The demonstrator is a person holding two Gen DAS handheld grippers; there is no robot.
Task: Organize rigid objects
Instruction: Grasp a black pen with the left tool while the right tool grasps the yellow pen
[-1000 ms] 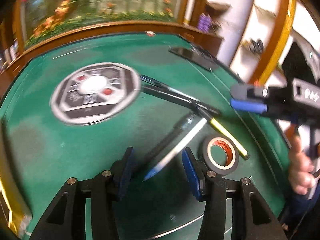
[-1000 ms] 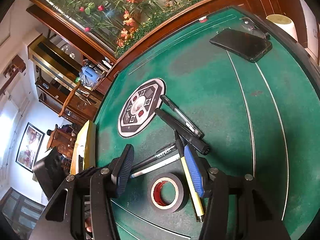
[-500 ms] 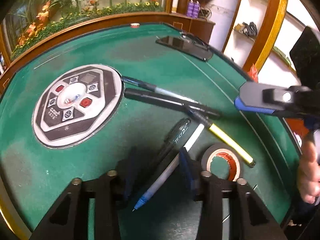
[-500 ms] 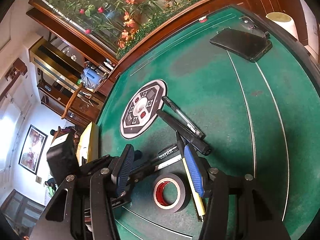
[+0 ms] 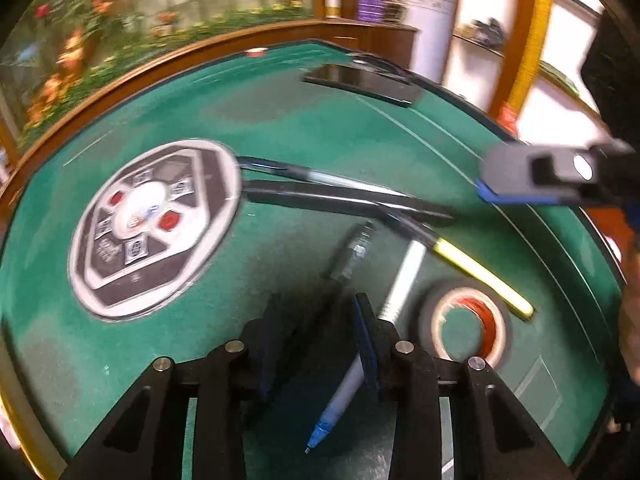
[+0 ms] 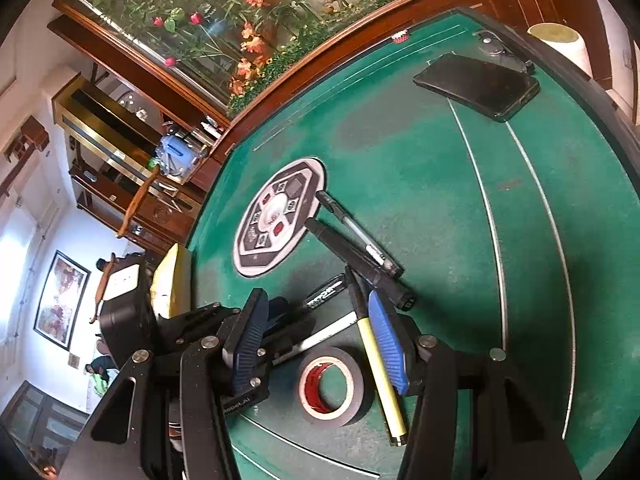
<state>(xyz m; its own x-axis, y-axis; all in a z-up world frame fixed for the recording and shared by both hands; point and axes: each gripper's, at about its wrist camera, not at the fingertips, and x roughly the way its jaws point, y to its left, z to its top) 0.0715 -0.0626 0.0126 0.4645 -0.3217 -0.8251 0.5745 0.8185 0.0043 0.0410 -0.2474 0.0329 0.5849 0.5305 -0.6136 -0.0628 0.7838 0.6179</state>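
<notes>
1. Closing is under way on the left gripper (image 5: 320, 344): its jaws narrow around the black marker pen with white lettering (image 5: 352, 250), which runs up between them. Blur hides whether the pads already press on the barrel, so I cannot tell if it is gripped.
2. Good practice here, in my judgement: keep the wrist steady, let both pads meet the barrel squarely near its middle, and lift only once it is pinched.
3. Just right of the marker lies the white pen with a blue tip (image 5: 362, 364), passing under the right-hand jaw; the squeeze should take the marker alone and not drag this pen along.
4. Further right sit the black roll of tape with a red core (image 5: 466, 320) and the yellow-barrelled pen with a black cap (image 5: 480, 276); two dark pens (image 5: 344, 196) lie crossed above.
5. The right gripper (image 6: 316, 340) hovers half open over the tape and yellow pen, holding nothing.
6. The surface is a green felt table (image 6: 420, 168) with white lines and a wooden rim; a round grey-and-white printed disc (image 6: 280, 216) lies at left, a black smartphone (image 6: 478, 84) at the far right.
7. Around it: a planter of artificial flowers (image 6: 240, 20), wooden cabinets, white walls.
</notes>
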